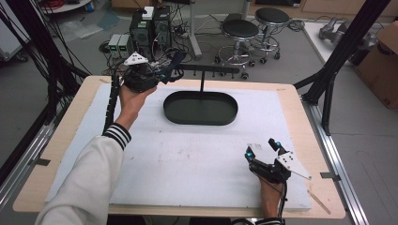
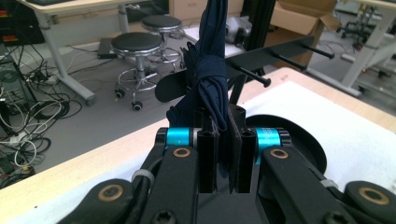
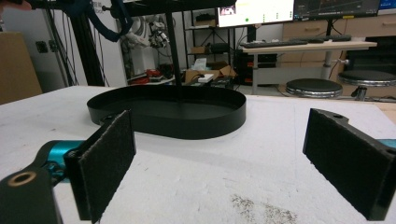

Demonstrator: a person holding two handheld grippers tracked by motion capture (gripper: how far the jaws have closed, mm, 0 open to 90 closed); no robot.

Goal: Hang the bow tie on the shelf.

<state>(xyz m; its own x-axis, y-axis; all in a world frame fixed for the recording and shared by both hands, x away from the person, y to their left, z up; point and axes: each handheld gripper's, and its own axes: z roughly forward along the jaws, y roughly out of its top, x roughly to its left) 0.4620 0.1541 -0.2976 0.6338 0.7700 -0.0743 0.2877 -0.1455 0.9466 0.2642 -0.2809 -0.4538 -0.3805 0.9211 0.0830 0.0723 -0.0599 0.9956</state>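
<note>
A dark navy cloth item (image 2: 212,70), knotted or bunched in its middle, stands up between the jaws of my left gripper (image 2: 223,140), which is shut on it. In the high view the left gripper (image 1: 157,72) is raised at the table's far left, with the cloth (image 1: 177,60) beside the left end of a black rack bar (image 1: 211,69). The bar (image 2: 285,49) carries pegs (image 2: 252,75) and rises on a post from an oval black base (image 1: 201,108). My right gripper (image 1: 264,150) rests low on the white mat (image 1: 187,159), open, nothing between its pads (image 3: 109,158).
The oval base (image 3: 168,112) lies ahead of the right gripper. The mat covers a wooden table (image 1: 300,117). Beyond the far edge are round stools (image 1: 240,30), computer boxes and cables (image 1: 150,28). A black frame post (image 1: 338,51) stands at the right.
</note>
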